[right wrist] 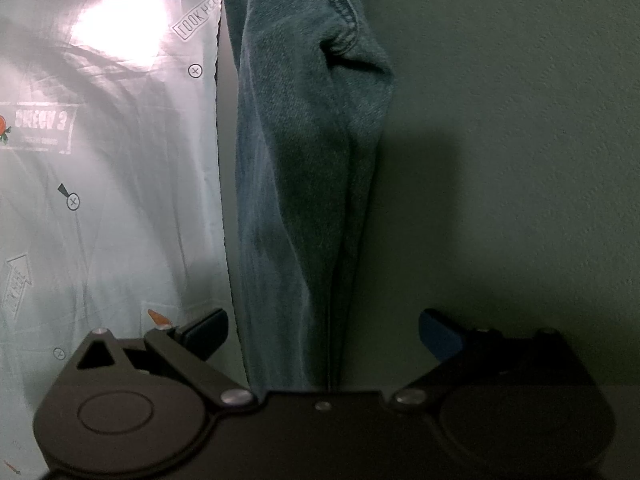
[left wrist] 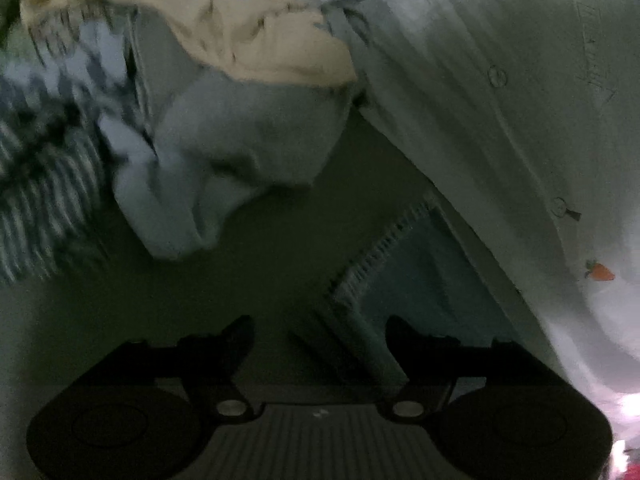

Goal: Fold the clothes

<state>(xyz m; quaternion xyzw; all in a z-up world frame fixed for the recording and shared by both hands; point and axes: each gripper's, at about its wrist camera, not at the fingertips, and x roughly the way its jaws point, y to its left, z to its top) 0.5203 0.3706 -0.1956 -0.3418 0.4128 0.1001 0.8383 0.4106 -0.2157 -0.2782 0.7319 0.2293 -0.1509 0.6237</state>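
In the left wrist view, a blurred striped cloth (left wrist: pixel 36 184) lies far ahead and to the left of the left tongs (left wrist: pixel 320 340). Just right of it sits a heap of pale blue-grey clothes (left wrist: pixel 240 140) with a cream garment (left wrist: pixel 256 36) crumpled on top. The tongs' two dark fingers stand apart, holding nothing, low over a dim green surface (left wrist: pixel 248 264). Between and just ahead of the fingers lies a folded edge of jeans (left wrist: pixel 404 276), its ribbed hem showing. To the right, a printed sheet (left wrist: pixel 500 80) with small circles and a carrot picture sweeps across the upper right, overlapping the denim. In the right wrist view, the same printed sheet (right wrist: pixel 108 184) fills the left side, marked with arrows, crossed circles and lettering, with a bright glare near the top. The right tongs (right wrist: pixel 324 336) are also spread wide and empty. A long strip of jeans (right wrist: pixel 304 168) runs straight ahead from between the fingers to the top of the frame, its seam curling near the far end. Right of the denim is bare green surface (right wrist: pixel 520 140), with a shadow beside the cloth.
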